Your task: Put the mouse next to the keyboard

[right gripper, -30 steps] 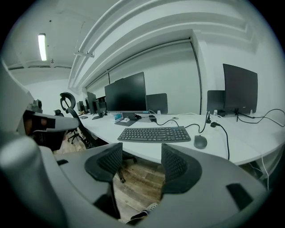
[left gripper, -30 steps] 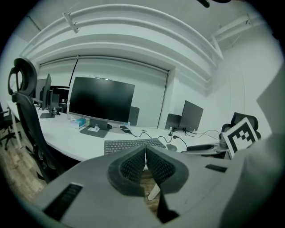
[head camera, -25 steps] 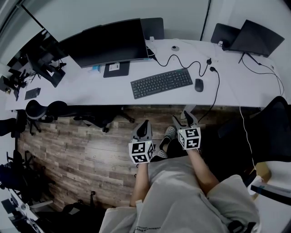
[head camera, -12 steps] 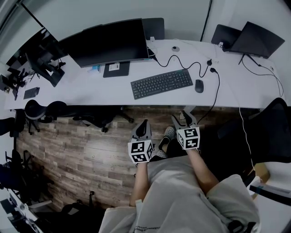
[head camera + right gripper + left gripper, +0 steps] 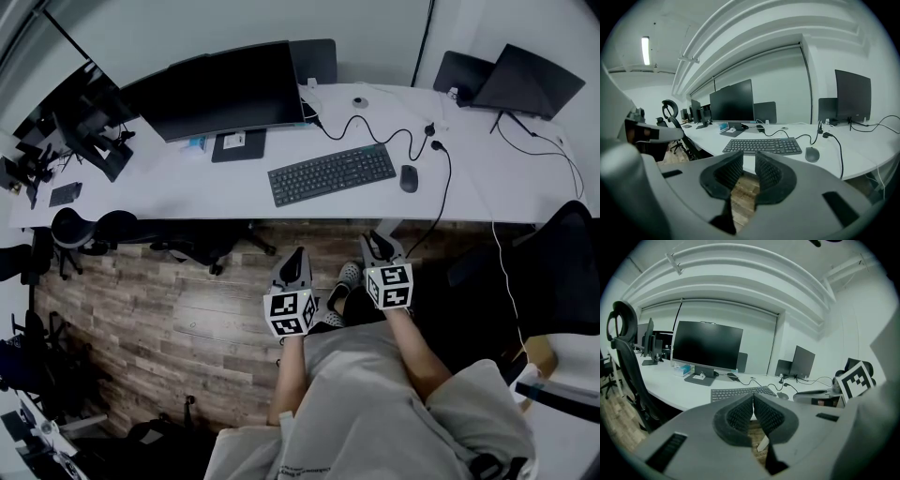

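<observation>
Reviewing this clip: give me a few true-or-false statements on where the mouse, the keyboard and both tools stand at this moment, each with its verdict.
1. In the head view, the mouse lies on the desk just right of the keyboard. True.
2. The right tool holds the mouse. False: its jaws have just been closing, but they stand slightly apart with nothing between them, and the mouse lies on the desk.
3. The left tool has its jaws together with nothing between them. True.
4. Both tools rest on the desk. False: they are held in front of the person, over the wooden floor and short of the desk's near edge.
</observation>
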Tool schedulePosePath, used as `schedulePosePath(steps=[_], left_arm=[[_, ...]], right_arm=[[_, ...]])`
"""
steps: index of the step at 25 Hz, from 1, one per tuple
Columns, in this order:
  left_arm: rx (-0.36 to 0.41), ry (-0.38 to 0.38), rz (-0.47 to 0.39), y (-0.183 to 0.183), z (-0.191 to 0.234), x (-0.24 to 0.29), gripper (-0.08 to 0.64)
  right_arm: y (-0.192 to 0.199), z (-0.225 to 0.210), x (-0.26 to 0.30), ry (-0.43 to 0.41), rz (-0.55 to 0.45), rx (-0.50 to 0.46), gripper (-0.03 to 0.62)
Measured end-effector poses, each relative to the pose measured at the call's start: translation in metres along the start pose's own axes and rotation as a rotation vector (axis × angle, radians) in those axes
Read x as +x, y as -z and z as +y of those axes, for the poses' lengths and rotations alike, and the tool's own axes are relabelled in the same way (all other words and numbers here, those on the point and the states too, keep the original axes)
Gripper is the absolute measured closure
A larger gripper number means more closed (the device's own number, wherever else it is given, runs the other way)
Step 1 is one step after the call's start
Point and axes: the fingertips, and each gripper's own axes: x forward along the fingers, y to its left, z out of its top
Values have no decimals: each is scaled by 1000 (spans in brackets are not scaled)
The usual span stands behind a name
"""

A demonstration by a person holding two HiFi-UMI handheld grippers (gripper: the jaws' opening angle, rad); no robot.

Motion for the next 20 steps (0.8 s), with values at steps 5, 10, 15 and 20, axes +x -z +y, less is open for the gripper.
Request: schedulePosePath(steps=[5, 10, 15, 20], left_arm=[[9, 2, 2, 1, -2, 0, 537], [17, -5, -6, -1, -1, -1, 537], [18, -14, -12, -3, 2, -4, 537], [19, -15, -17, -6, 3, -5, 537]], right_arm=[[3, -6, -2, 20, -10, 24, 560], [1, -8, -2, 25, -22, 37, 589], [-3, -4, -3, 19, -31, 24, 591], [-6, -5, -4, 22, -33, 27, 591]])
